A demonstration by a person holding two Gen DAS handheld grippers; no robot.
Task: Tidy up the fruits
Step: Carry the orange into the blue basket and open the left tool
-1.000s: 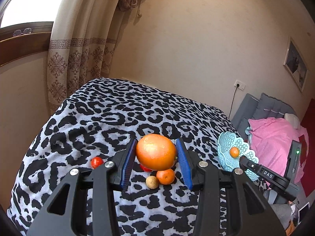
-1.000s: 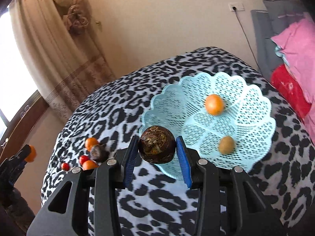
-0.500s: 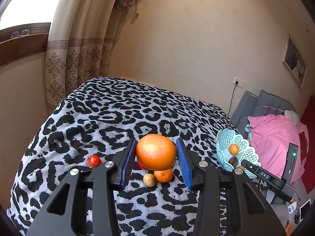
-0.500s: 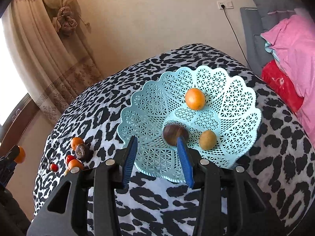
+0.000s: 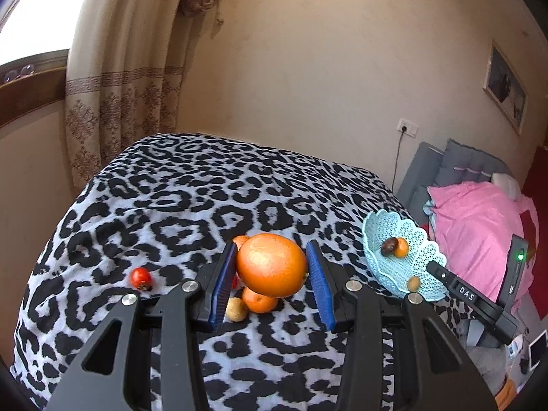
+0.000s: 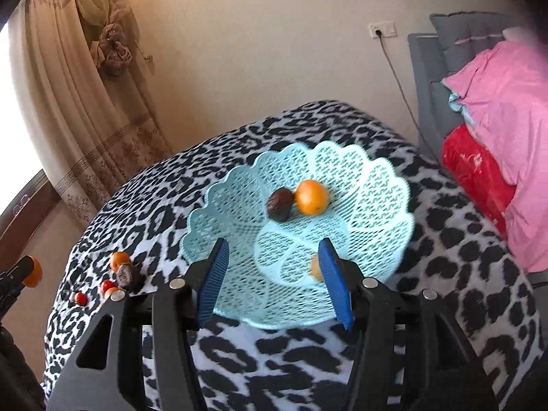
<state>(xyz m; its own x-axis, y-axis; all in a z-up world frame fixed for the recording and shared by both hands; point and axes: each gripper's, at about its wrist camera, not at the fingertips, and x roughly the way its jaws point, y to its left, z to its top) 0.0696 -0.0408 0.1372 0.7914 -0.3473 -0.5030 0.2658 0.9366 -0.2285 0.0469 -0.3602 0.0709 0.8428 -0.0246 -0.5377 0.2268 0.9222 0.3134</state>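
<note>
Left gripper (image 5: 272, 286): its jaws are clenched on a large orange (image 5: 271, 265), which fills the gap between the blue pads and is lifted above the bed.
Right gripper (image 6: 275, 282): its jaws have just been opening and stand released, nothing between them; they hang over the near edge of the basket.
Basket (image 6: 376, 185): a pale blue lattice bowl with a scalloped rim, sitting on the bed straight ahead of the right jaws; seen from the left gripper it lies off to the right of the jaws.
Dark brown fruit (image 6: 280, 203): inside the basket, beyond the right jaws, touching a small orange (image 6: 311, 197) that lies just to its right.
Yellowish fruit (image 6: 315, 268): also in the basket, pressed close to the inner face of the right-hand pad and partly hidden by it; blurred.
Loose fruit: under and just beyond the left jaws lie a tangerine (image 5: 259, 302) and a small tan fruit (image 5: 236, 309) side by side; a second orange fruit (image 5: 240, 240) peeks out behind the held one.
Small red fruit (image 5: 140, 276): alone on the bed, left of the left jaws.
Bed (image 5: 171, 198): covered with a black-and-white leopard print spread.
Pink blanket (image 6: 503, 102): piled to the right of the bed, past the basket.
</note>
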